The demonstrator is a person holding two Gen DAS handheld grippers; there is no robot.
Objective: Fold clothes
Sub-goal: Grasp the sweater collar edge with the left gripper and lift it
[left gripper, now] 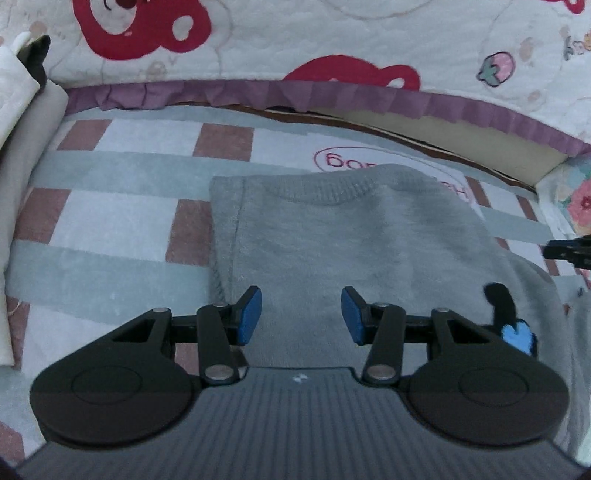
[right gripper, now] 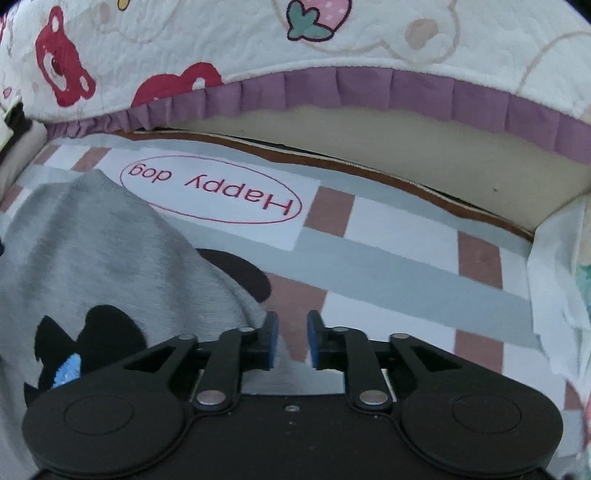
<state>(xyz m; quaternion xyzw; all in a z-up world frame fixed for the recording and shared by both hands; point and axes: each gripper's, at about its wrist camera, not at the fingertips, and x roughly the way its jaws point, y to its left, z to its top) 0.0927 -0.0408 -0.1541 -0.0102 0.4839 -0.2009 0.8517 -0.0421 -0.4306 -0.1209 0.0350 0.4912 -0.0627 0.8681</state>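
On the checked blanket [left gripper: 110, 218] lay the grey sweater [left gripper: 332, 240], partly folded, with its ribbed collar [left gripper: 314, 188] turned toward the far side. Over it I held my left gripper [left gripper: 301, 317], pointing down at the cloth. Its jaws stood apart, and between the blue pads [left gripper: 249, 314] I saw only the grey knit below; nothing was clamped there. I could not tell if the pads touched the cloth or hung just over it. At the right of this view a black patch with a light blue spot [left gripper: 517, 334] showed on the sweater, and at the far right edge a small black part of my right gripper [left gripper: 569, 251] came into the view.

From the right wrist, my right gripper [right gripper: 292, 339] was at the right edge of the sweater [right gripper: 92, 251]. Its jaws were a little apart, narrower than the left ones, with a gap between the pads [right gripper: 273, 339]. The edge of the sweater passed under the left pad, but no cloth was pinched between the two. The black figure [right gripper: 103, 332] on the sweater lay left of this gripper. Beyond the sweater a white label [right gripper: 210, 195] with the red words "Happy dog" in an oval was on the blanket, and the sweater covered its left corner. Behind the blanket stood a quilt [right gripper: 332, 33] with red bears, a strawberry and a purple frill [right gripper: 406, 88].
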